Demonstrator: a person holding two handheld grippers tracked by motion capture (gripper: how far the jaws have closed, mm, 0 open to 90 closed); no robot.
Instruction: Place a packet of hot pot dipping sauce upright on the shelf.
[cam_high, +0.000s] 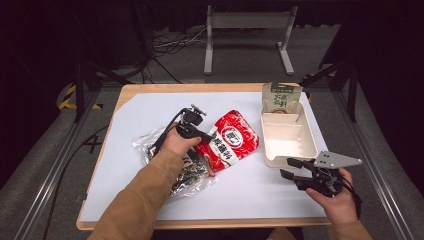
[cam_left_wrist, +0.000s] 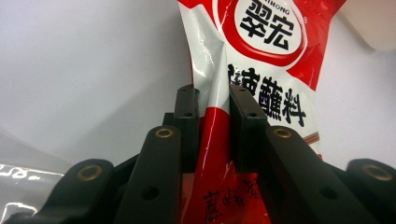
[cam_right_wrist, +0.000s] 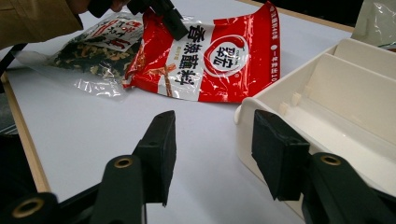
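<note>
A white tray (cam_high: 288, 137) sat at the bench's (cam_high: 250, 195) 3 o'clock, a green pouch (cam_high: 281, 96) leaning at its far end. The red sachet (cam_high: 230, 141), glossy, red-and-white, printed "翠宏", lay mid-bench overlapping a clear bag (cam_high: 187, 172). The left gripper (cam_high: 204, 134) pinched the sachet's edge. The right gripper (cam_high: 289, 167) was spread beside the tray, holding nothing.

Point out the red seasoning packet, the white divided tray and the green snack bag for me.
red seasoning packet (cam_high: 235, 135): high view, round logo on its front.
white divided tray (cam_high: 310, 142): high view, right wall of the rim.
green snack bag (cam_high: 280, 97): high view, printed front panel.
</note>
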